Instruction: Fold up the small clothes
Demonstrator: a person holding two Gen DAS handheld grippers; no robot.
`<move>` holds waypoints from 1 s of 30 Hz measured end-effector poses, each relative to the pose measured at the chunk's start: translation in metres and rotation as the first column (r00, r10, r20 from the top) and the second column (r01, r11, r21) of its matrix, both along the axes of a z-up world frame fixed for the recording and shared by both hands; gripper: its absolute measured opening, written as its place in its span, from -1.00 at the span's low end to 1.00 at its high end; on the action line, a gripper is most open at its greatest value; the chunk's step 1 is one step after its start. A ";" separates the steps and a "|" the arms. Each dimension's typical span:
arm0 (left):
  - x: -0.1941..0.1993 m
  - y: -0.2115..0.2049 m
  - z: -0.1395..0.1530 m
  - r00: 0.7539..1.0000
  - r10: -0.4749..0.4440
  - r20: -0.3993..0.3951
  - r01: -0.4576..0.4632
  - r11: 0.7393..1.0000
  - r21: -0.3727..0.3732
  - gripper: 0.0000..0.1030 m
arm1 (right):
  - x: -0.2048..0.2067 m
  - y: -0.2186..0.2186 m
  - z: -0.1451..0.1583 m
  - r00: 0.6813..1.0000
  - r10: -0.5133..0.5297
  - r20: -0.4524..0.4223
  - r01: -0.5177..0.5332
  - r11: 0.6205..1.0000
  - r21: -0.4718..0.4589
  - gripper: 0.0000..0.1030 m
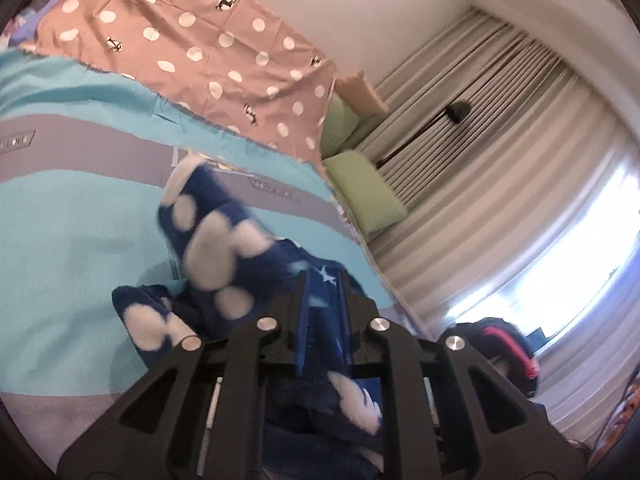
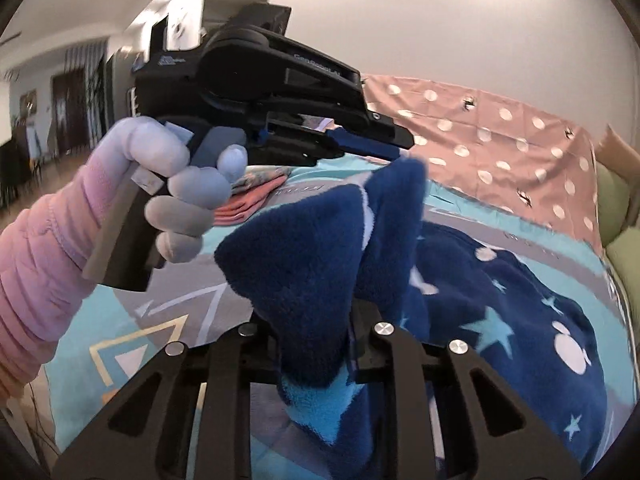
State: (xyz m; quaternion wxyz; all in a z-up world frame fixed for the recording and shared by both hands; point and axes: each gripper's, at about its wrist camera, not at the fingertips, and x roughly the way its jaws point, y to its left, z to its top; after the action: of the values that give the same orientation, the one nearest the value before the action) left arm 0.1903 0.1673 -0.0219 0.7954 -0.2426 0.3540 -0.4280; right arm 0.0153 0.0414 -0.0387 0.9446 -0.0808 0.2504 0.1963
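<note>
Fleece garment (image 2: 500,300), centre frame, is pinched by left gripper (image 1: 322,280) and right gripper (image 2: 320,344), raised off the bed (image 1: 80,220) for folding.

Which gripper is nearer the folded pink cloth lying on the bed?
Left. The left gripper hangs just beside the folded pink cloth; the right gripper is nearer the camera, clamped on the blue fleece garment.

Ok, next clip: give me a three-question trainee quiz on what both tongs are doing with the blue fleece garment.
1. True or false: the left tongs are shut on the blue fleece garment.
2. What do the right tongs hold? A) the polka-dot pink sheet B) a fold of the blue fleece garment C) nothing
3. What colour are the pillows beside the bed?

Key: 1 true; 2 B; 3 green.
</note>
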 end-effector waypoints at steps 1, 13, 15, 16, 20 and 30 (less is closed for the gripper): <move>0.001 -0.005 0.003 1.000 0.017 -0.005 -0.017 0.999 0.031 -0.53 | 0.000 -0.004 0.000 1.000 -0.006 -0.004 0.006 1.000 0.013 -0.60; -0.016 0.017 -0.014 0.967 0.242 -0.082 -0.203 0.924 0.325 0.47 | -0.007 -0.014 -0.006 0.997 0.073 -0.016 -0.072 0.996 0.056 -0.61; -0.015 0.020 -0.022 0.961 0.250 -0.116 -0.199 0.921 0.334 0.49 | -0.007 -0.012 -0.006 0.996 0.084 -0.018 -0.082 0.995 0.057 -0.61; -0.014 0.022 -0.026 0.958 0.250 -0.141 -0.195 0.926 0.322 0.50 | -0.007 -0.011 -0.007 0.996 0.087 -0.020 -0.086 0.995 0.057 -0.61; -0.015 0.025 -0.032 0.956 0.218 -0.197 -0.173 0.959 0.225 0.54 | -0.011 -0.008 -0.009 0.996 0.094 -0.009 -0.094 0.995 0.033 -0.61; -0.014 0.046 -0.071 0.941 0.259 -0.218 -0.205 0.949 0.240 0.62 | -0.020 0.025 -0.025 0.985 0.173 -0.019 -0.174 0.980 -0.097 -0.54</move>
State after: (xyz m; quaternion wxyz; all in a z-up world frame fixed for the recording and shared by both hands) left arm 0.1764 0.2128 -0.0930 0.8118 -0.2472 0.4625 -0.2569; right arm -0.0044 0.0660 -0.0633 0.9174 -0.1476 0.2569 0.2658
